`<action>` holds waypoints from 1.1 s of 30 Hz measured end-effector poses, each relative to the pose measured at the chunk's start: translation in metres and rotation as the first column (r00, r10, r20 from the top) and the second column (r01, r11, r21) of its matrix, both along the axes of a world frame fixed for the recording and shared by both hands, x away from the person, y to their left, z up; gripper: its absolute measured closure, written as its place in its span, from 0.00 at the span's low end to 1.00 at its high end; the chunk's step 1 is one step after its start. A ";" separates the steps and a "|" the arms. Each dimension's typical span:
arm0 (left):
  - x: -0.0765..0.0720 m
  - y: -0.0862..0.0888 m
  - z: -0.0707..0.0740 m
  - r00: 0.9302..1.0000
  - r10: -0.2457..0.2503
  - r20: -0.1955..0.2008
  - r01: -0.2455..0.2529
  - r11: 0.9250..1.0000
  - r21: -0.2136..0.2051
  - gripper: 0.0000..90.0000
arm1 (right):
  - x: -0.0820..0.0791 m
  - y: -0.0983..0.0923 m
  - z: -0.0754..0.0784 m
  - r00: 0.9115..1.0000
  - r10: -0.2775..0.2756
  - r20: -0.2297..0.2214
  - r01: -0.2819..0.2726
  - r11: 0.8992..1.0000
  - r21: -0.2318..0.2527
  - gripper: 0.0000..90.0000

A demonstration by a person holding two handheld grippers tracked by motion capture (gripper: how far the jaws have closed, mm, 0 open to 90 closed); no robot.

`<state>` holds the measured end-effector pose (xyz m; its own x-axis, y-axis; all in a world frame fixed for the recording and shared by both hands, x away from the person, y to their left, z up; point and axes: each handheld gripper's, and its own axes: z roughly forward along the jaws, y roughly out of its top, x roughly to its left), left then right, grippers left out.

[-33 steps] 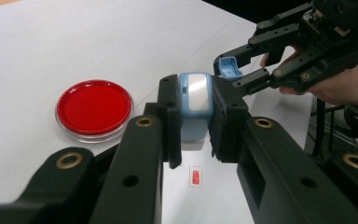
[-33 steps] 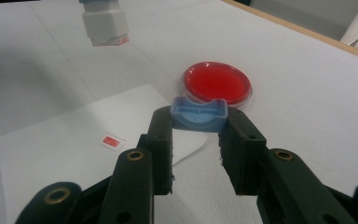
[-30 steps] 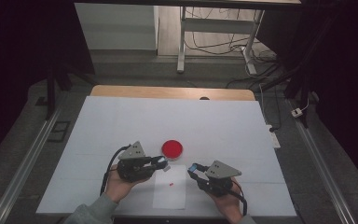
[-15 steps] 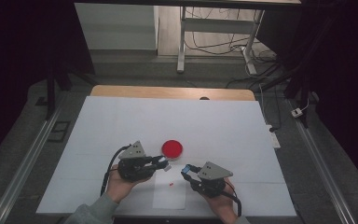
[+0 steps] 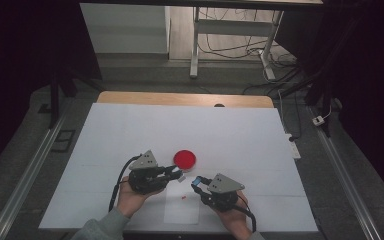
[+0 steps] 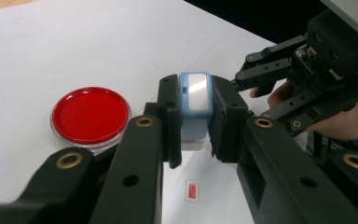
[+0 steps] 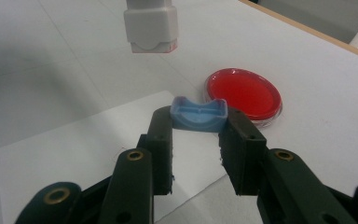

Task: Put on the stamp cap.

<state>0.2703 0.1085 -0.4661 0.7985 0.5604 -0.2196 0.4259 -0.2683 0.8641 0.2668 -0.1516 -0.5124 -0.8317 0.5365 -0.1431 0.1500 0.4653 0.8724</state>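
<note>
A: What does the left gripper [image 6: 195,123] hold?

B: A small stamp with a pale blue and white plastic body [image 6: 194,100], clamped upright between its two black jaws. In the right gripper view the same stamp [image 7: 150,25] hangs above the table with its white base pointing down.

A: And the right gripper [image 7: 196,135]?

B: Its jaws are closed on a small light blue plastic cap [image 7: 198,114], pinched at the jaw tips with its hollow side up. From the high view the cap [image 5: 197,180] sits just right of the stamp.

A: What lies below them?

B: A white sheet of paper [image 7: 65,154] on the white table [image 5: 240,135], bearing a small red stamped mark [image 6: 192,190]. A round red ink pad in a clear dish [image 5: 185,159] stands just beyond the grippers, near the stamp but not touching it.
</note>
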 end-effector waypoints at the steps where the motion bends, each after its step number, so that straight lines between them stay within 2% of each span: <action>1: 0.000 -0.001 0.000 1.000 0.001 -0.001 -0.001 1.000 0.000 0.84 | 0.000 0.000 0.000 1.000 -0.002 0.000 0.002 1.000 -0.003 0.73; 9: 0.000 -0.006 0.001 1.000 0.011 -0.001 -0.011 1.000 -0.009 0.84 | 0.001 0.004 -0.001 1.000 -0.016 0.012 0.016 1.000 -0.014 0.73; 12: 0.002 -0.008 0.001 1.000 0.016 -0.008 -0.016 1.000 -0.021 0.84 | 0.000 0.007 -0.002 1.000 -0.015 0.028 0.016 0.999 -0.030 0.73; 19: 0.003 -0.012 0.001 1.000 0.021 -0.007 -0.021 1.000 -0.021 0.84 | 0.000 0.012 -0.002 0.999 -0.018 0.050 0.021 0.999 -0.046 0.73; 33: 0.004 -0.018 -0.002 1.000 0.026 -0.012 -0.026 1.000 -0.014 0.84 | 0.000 0.018 -0.003 0.998 -0.024 0.064 0.027 0.999 -0.045 0.73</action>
